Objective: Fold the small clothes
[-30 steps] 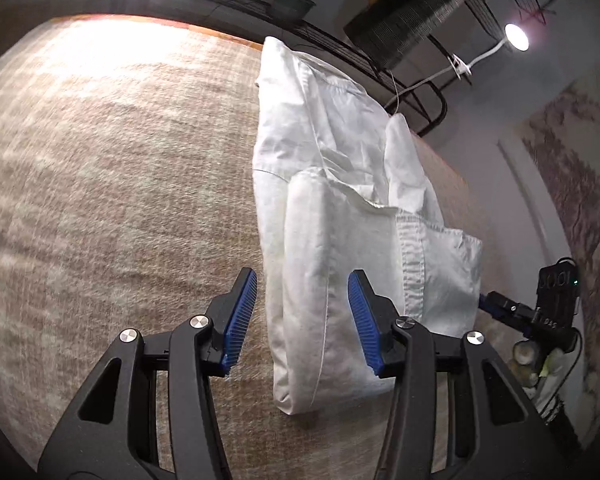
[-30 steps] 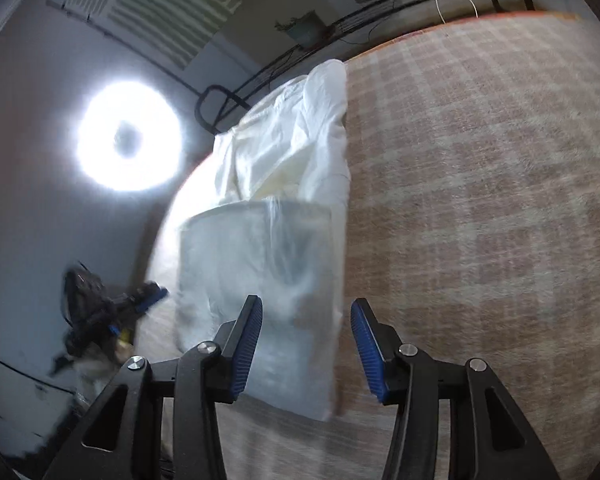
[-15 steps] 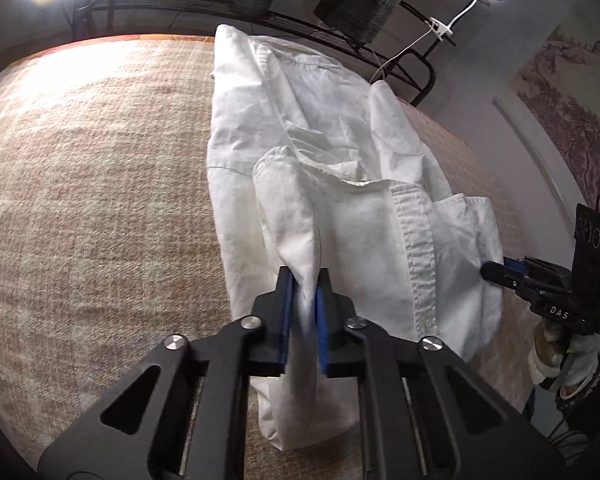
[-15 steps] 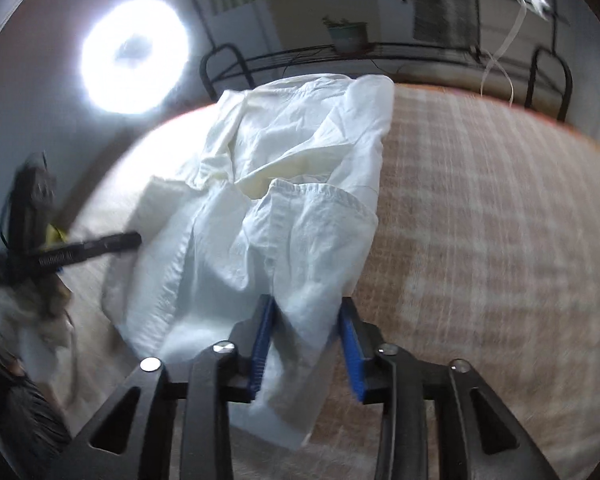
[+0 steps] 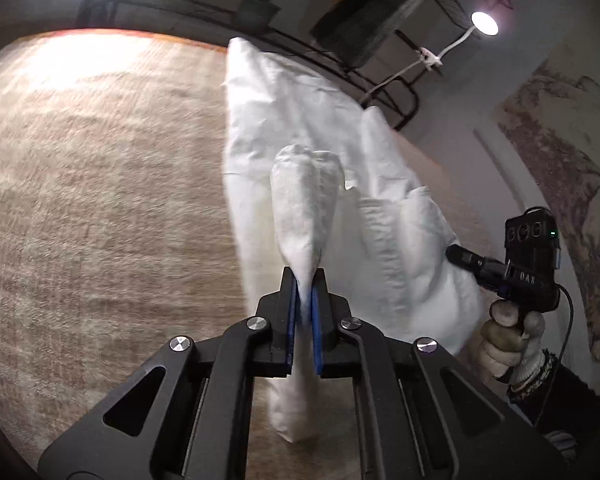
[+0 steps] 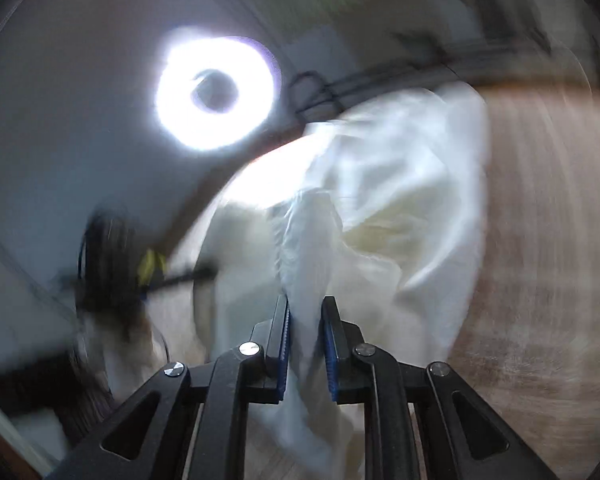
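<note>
A second ago both grippers stood wide over the flat white shirt (image 5: pixel 260 128) on the checked cloth (image 5: pixel 100 200). Now the left gripper (image 5: pixel 304 280) is pinched tight on a raised fold of it, and the right gripper (image 6: pixel 305 308) is closing on another bunched fold, the shirt's near end lifted.
</note>
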A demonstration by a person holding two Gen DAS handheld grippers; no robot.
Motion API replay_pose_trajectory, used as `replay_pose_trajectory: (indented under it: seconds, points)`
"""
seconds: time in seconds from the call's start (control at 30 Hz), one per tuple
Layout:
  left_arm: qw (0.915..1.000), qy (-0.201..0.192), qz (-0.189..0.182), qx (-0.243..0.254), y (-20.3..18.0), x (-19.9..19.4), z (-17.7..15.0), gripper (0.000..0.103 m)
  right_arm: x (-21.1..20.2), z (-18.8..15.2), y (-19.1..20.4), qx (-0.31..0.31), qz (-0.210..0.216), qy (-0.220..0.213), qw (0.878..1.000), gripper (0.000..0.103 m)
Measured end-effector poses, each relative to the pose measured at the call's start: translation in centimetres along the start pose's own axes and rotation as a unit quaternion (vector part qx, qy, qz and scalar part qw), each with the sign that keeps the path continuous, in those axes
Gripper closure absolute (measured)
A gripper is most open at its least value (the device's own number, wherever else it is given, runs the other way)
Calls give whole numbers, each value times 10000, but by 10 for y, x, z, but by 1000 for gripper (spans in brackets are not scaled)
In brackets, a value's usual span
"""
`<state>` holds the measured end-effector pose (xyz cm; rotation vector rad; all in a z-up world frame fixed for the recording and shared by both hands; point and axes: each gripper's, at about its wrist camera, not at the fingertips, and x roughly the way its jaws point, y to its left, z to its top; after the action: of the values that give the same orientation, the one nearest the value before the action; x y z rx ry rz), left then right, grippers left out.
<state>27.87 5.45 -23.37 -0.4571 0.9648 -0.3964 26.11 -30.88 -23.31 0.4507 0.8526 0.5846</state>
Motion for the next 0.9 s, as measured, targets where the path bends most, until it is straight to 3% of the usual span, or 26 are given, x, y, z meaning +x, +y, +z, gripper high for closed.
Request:
replay_pose_trajectory:
  seconds: [0.1,0.13,0.2,0.27,0.5,0.63,0.9]
  points:
    - [9998,43,160,120,-1,6,-1,97,6,-2,-58,1191,542,-180,9912,90]
    - [9995,52,233,215,-4,7,-1,97,4,-2,-64,1302,582,-210,9896,90]
    - [9985,73,371,404,-11,10,0,97,1,-1,-60,1131,444,-159,9925,90]
    - [9981,77,406,465,-14,11,1,97,-1,2,-47,728,33,-19,9973,90]
    - [9934,-66,720,894,-34,15,3,97,-30,-2,-18,351,-118,-377,9986,91]
    - [9892,-59,950,1113,-38,17,0,97,-18,0,-17,178,-474,-220,9985,92]
    - [9871,-15,1014,1239,-37,22,0,94,-11,0,-17,1,-851,-129,9963,92]
